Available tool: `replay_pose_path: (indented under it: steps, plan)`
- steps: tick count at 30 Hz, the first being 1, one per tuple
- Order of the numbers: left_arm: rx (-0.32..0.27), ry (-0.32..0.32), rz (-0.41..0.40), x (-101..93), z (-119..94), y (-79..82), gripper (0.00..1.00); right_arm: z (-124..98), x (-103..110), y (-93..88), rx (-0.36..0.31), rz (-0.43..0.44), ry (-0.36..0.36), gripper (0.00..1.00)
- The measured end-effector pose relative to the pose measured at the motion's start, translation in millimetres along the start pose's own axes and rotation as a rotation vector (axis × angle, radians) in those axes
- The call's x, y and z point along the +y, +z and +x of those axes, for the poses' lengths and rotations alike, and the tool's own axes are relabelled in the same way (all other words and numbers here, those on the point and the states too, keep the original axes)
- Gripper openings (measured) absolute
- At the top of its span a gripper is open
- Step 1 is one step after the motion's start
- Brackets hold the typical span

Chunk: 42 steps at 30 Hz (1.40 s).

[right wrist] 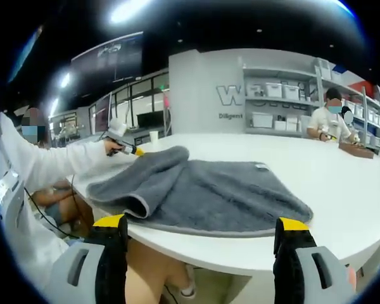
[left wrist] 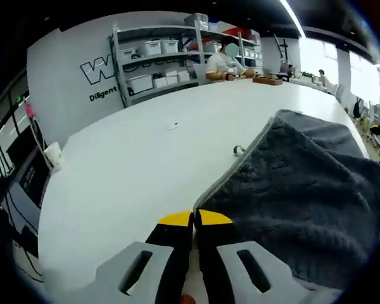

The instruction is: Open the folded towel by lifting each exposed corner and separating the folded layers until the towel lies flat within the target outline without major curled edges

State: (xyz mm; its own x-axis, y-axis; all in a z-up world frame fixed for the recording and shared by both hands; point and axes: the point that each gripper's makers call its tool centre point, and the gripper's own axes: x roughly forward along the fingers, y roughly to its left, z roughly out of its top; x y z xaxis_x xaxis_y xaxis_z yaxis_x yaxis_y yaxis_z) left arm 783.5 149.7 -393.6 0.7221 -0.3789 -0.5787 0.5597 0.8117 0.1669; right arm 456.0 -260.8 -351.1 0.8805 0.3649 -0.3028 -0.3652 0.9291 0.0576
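The grey towel [right wrist: 202,193] lies on the white table [right wrist: 342,183], and one near edge is rolled back over itself, so the layers aren't flat yet. The left gripper [left wrist: 194,220] has its yellow-tipped jaws pinched together on the towel's pale hem at a corner, holding it up off the tabletop. The right gripper [right wrist: 202,231] sits back off the table edge, jaws spread wide, gripping nothing. Storage shelves [left wrist: 171,54] line the far wall.

Left gripper view: low, close over table [left wrist: 145,158]. Right gripper view: off table edge. Shared: towel [right wrist: 209,190].
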Motion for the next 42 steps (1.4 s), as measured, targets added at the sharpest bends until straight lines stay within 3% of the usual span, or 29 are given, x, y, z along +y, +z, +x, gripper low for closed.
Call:
replay_pose_path:
  steps: [4,7,11,20,29,35,40,42]
  plan:
    - [0.078,0.083,0.049,29.5,-6,-16.7,0.02,0,0,1.1,-0.004,0.001,0.004,0.96]
    - [0.11,0.108,0.054,45.5,-10,-21.6,0.02,1,-1,1.5,-0.004,0.001,0.001,0.96]
    - [0.168,0.189,0.136,71.0,-16,-25.1,0.02,2,-2,0.5,-0.002,0.003,0.004,0.96]
    - [0.279,0.327,0.141,125.9,-25,-40.7,0.02,1,-2,1.4,-0.003,0.002,0.002,0.96]
    - [0.405,0.433,0.176,161.1,-30,-61.9,0.02,2,0,1.3,-0.002,0.006,0.006,0.96]
    - [0.421,0.442,0.147,163.8,-32,-67.6,0.02,3,0,1.1,0.0,0.008,0.003,0.96]
    - [0.361,0.458,0.173,156.8,-42,-50.7,0.07,4,2,1.6,0.0,0.008,0.008,0.96]
    - [0.295,0.456,0.142,150.9,-45,-38.2,0.14,4,2,1.5,0.0,0.008,0.008,0.96]
